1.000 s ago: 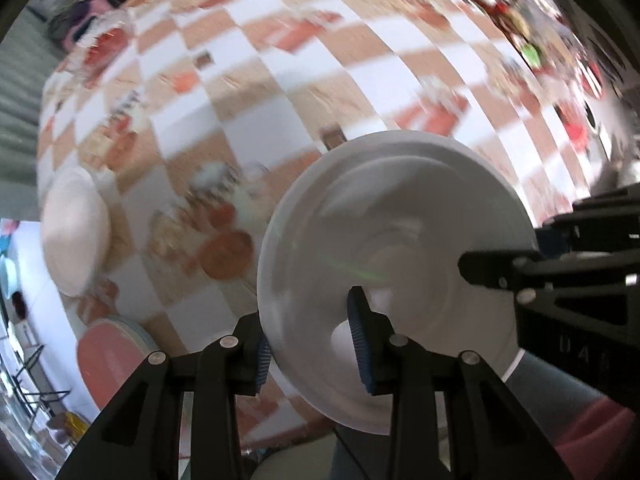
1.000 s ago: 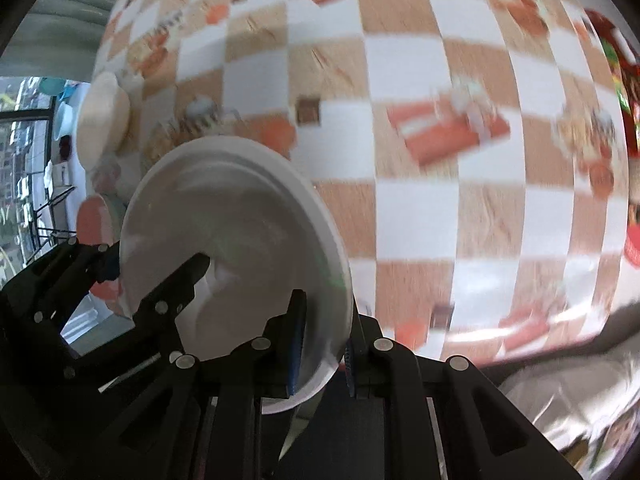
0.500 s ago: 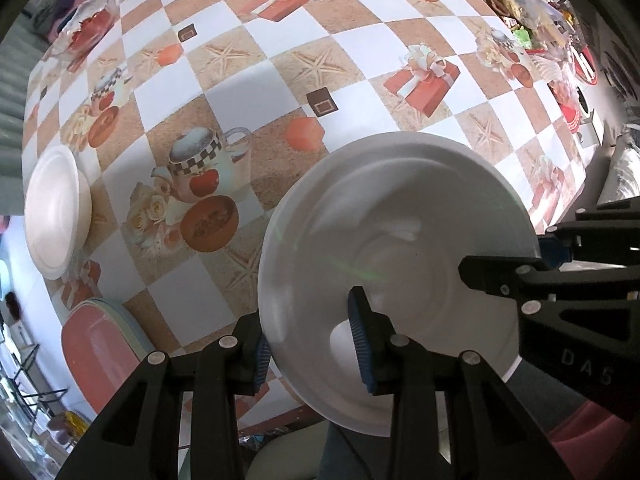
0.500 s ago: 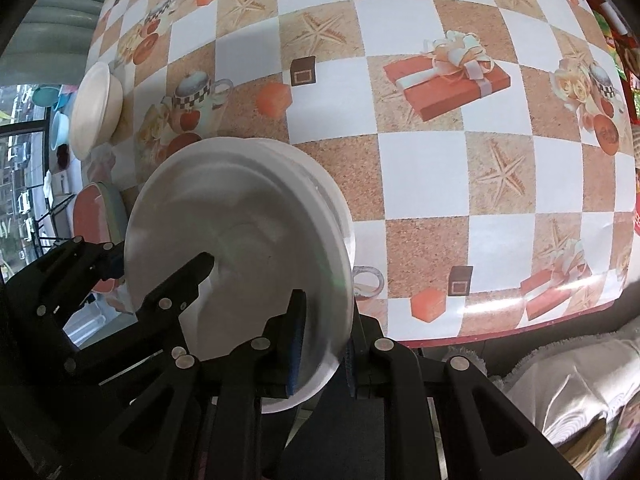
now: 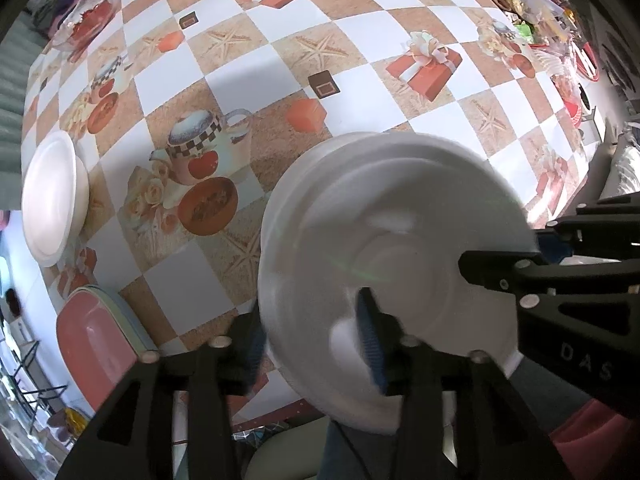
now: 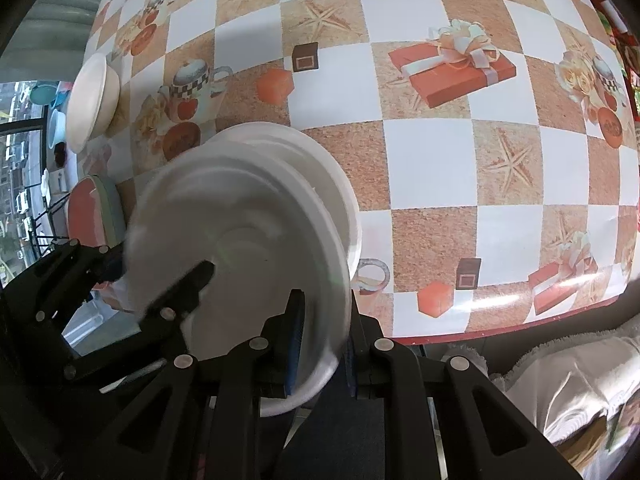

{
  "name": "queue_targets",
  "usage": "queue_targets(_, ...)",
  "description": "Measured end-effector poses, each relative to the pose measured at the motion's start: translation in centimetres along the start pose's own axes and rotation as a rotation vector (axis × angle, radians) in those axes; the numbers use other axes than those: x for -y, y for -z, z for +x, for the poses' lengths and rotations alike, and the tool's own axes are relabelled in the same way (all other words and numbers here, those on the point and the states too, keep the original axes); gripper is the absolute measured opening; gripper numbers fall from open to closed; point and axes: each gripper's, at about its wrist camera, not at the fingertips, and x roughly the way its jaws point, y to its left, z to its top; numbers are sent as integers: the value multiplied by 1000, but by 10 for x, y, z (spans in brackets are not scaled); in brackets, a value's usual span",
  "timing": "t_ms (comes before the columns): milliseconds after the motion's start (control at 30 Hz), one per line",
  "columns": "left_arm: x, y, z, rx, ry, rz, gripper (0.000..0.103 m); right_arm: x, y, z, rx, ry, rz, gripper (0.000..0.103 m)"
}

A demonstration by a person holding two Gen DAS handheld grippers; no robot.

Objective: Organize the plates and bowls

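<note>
The right gripper [image 6: 320, 344] pinches the near rim of a white bowl [image 6: 256, 240] over the table's near edge, while the left gripper [image 5: 316, 344] is opening, its jaws astride the opposite rim. One more white bowl [image 5: 52, 196] (upside down) sits at the checked tablecloth's [image 5: 360, 60] left edge, near one pink tray [image 5: 92, 356].

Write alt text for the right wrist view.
The right gripper pinches the rim of a white bowl over a checkered tablecloth, while the left gripper is opening around the far rim. Another white bowl sits at the table's left edge.
</note>
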Motion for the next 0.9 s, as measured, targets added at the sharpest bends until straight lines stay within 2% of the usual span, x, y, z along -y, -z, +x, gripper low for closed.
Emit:
queue_targets(67,-3,2,-3,12,-6,-5,71,1,0,0,0,4,6,19)
queue_targets(167,-5,2,-5,22,-5,-18,77,8,1,1,-3,-3,35,20)
queue_targets(233,-9,1,-7,24,-7,-34,79,14,1,-1,3,9,56,49)
queue_targets(267,-11,1,-7,24,-7,-42,79,17,1,-4,23,10,69,79)
queue_targets(300,-15,2,-8,26,-4,-54,79,20,1,-8,40,3,78,85)
queue_targets(467,-39,4,-16,47,16,-145,79,36,-8,-22,95,10,148,85)
queue_targets(633,-68,9,-22,71,28,-258,79,49,-11,-25,99,21,185,85)
queue_targets(900,-77,24,-17,64,20,-309,79,29,-15,-26,90,38,122,85)
